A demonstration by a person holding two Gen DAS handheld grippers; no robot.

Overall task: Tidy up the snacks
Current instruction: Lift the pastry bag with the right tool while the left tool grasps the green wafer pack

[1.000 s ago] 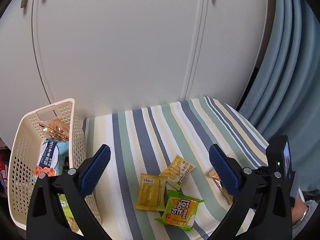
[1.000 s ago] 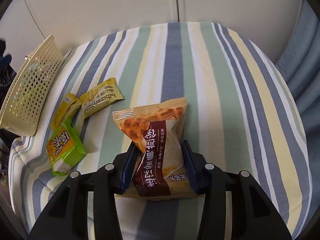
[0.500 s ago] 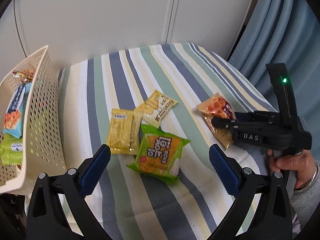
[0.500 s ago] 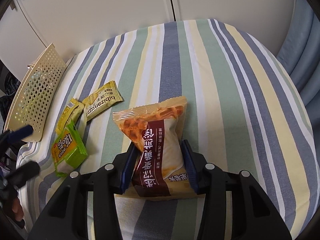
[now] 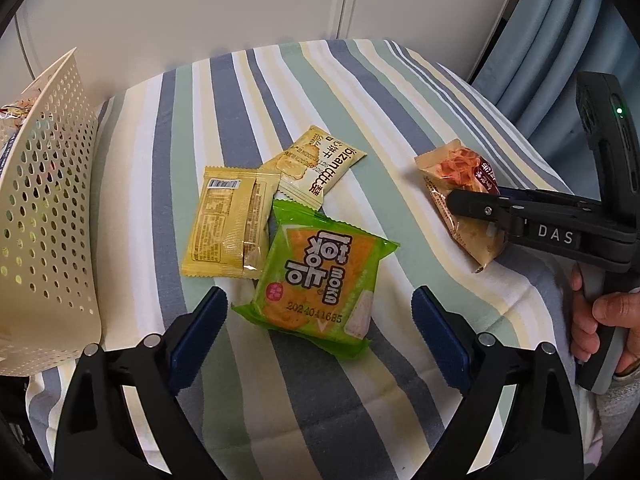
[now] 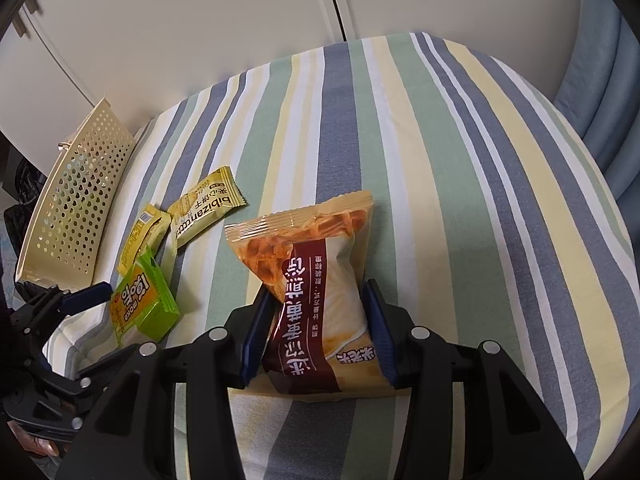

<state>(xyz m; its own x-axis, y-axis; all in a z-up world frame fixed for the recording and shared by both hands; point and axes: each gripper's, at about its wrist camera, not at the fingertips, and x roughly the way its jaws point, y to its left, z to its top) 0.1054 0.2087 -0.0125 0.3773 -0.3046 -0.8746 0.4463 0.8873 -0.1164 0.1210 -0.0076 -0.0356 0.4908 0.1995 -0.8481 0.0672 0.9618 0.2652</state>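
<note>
Our right tongs (image 6: 320,332) grip the orange snack bag (image 6: 316,280); our left tongs (image 5: 320,328) gape wide at lower centre, around the green packet (image 5: 320,276).

Striped cloth (image 6: 460,184) over table; white cabinet doors (image 5: 240,12) behind; blue curtain (image 5: 552,40) right.

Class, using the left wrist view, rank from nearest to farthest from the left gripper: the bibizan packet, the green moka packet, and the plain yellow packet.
From the left gripper:
1. Green moka packet, directly ahead.
2. Plain yellow packet, ahead-left.
3. Bibizan packet, farthest back, centre.
</note>
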